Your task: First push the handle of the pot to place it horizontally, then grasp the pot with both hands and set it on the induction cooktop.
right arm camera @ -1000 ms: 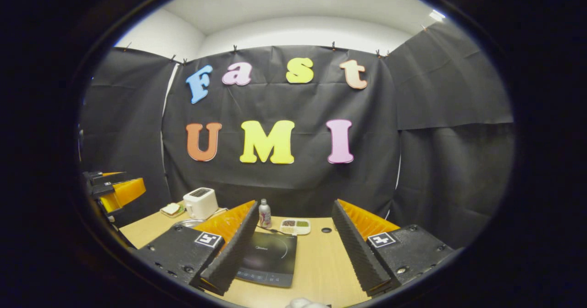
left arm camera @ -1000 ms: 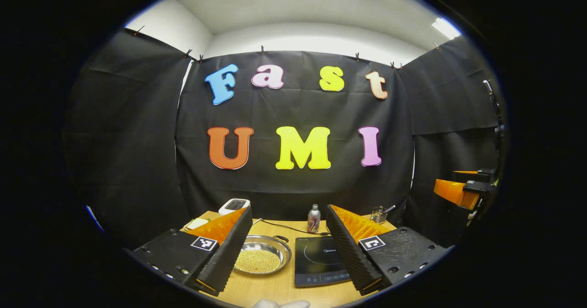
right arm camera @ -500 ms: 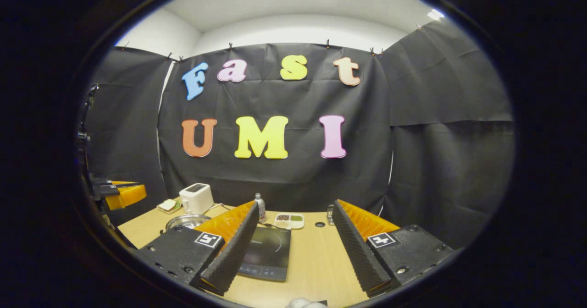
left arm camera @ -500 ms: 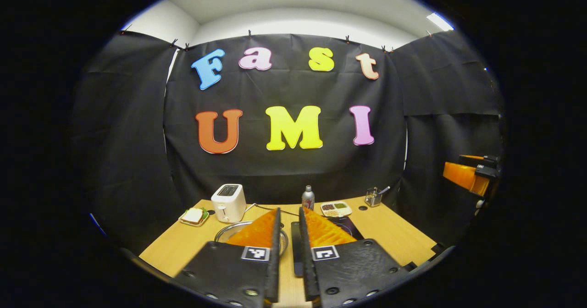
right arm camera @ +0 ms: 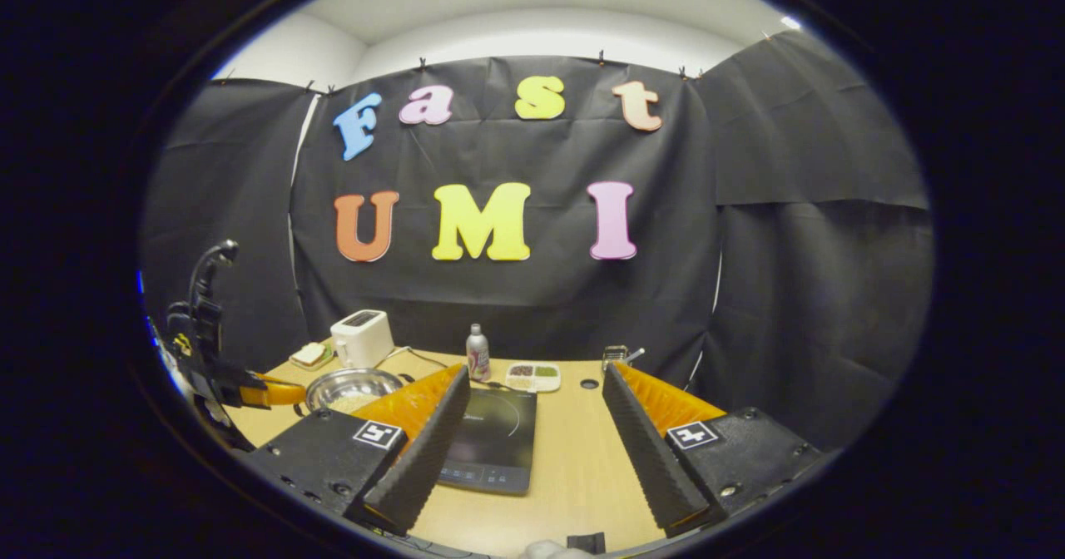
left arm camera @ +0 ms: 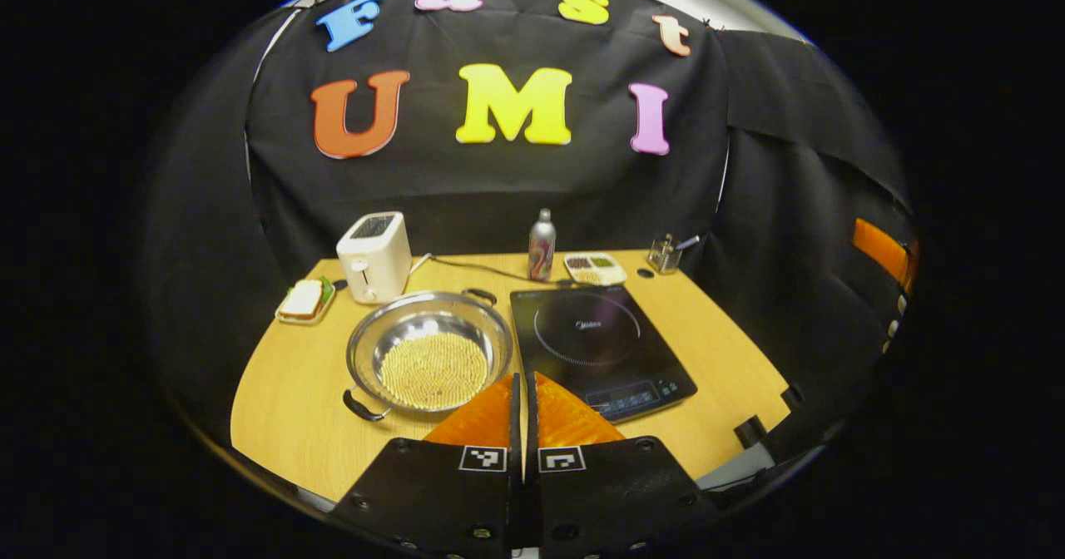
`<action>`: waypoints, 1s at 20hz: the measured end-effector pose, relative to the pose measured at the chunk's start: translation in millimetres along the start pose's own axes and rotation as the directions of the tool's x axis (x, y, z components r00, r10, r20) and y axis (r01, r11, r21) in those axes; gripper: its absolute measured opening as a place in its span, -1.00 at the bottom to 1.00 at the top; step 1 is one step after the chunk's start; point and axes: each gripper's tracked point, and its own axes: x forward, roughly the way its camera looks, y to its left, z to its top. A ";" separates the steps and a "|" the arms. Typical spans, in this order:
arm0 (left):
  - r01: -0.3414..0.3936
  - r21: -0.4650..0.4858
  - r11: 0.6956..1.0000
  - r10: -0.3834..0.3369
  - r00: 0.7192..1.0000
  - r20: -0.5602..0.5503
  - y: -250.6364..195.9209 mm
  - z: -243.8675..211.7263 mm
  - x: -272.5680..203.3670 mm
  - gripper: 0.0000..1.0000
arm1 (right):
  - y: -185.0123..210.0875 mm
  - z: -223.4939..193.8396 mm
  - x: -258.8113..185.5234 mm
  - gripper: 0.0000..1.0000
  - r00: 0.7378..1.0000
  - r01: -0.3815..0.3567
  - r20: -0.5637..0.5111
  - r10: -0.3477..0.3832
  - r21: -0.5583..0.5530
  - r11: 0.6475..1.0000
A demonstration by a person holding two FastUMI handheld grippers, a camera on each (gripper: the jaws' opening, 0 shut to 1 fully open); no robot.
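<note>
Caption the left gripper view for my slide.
Closed left gripper hovering above the pot beside the cooktop.

Bare wooden tabletop (left arm camera: 283,409) lies open in front of and to the left of the round steel pot (left arm camera: 429,351). Just right of the pot stands the flat black induction cooktop (left arm camera: 597,347). Behind the pot, a white toaster (left arm camera: 374,257) and a slim bottle (left arm camera: 542,245) block the back edge.

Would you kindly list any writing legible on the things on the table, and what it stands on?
None can be read.
induction cooktop: a brand mark and panel markings, too small.
bottle: printed wrap, blurred.
left claw and right claw: square coded tags, no words.
</note>
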 end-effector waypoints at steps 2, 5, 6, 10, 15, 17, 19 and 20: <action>-0.004 0.006 1.000 0.005 0.994 -0.108 16.7 -27.6 15.6 -1.00 | 1.4 -8.8 6.0 1.00 1.000 -0.008 -0.022 0.008 0.008 1.000; -0.032 0.052 0.998 0.043 0.974 -0.224 45.8 -60.2 33.1 -1.00 | 1.5 -18.8 18.2 1.00 0.999 -0.012 -0.052 0.013 0.018 1.000; -0.023 0.053 0.998 0.036 0.967 -0.253 51.6 -65.4 39.4 -1.00 | 1.2 -22.2 22.5 0.99 0.998 -0.013 -0.057 0.014 0.022 1.000; -0.044 0.075 0.996 0.066 0.942 -0.328 89.1 -75.2 66.2 -1.00 | 1.3 -32.2 35.7 0.99 0.997 -0.007 -0.079 0.010 0.037 0.999; -0.048 0.065 0.997 0.071 0.902 -0.426 114.7 -91.7 88.3 -0.99 | -6.6 -37.2 48.3 1.00 0.996 0.008 -0.090 -0.005 0.031 0.999; -0.059 0.072 0.996 0.085 0.892 -0.444 123.8 -95.7 90.9 -1.00 | -11.4 -39.0 51.6 0.99 0.996 0.018 -0.089 -0.014 0.033 0.999; -0.081 0.084 0.993 0.111 0.885 -0.452 136.3 -98.9 92.4 -1.00 | -17.5 -40.7 54.0 0.99 0.996 0.028 -0.088 -0.025 0.037 0.999; -0.092 0.089 0.992 0.123 0.882 -0.455 141.6 -99.0 92.5 -1.00 | -18.8 -43.3 55.6 0.99 0.995 0.032 -0.093 -0.028 0.040 0.999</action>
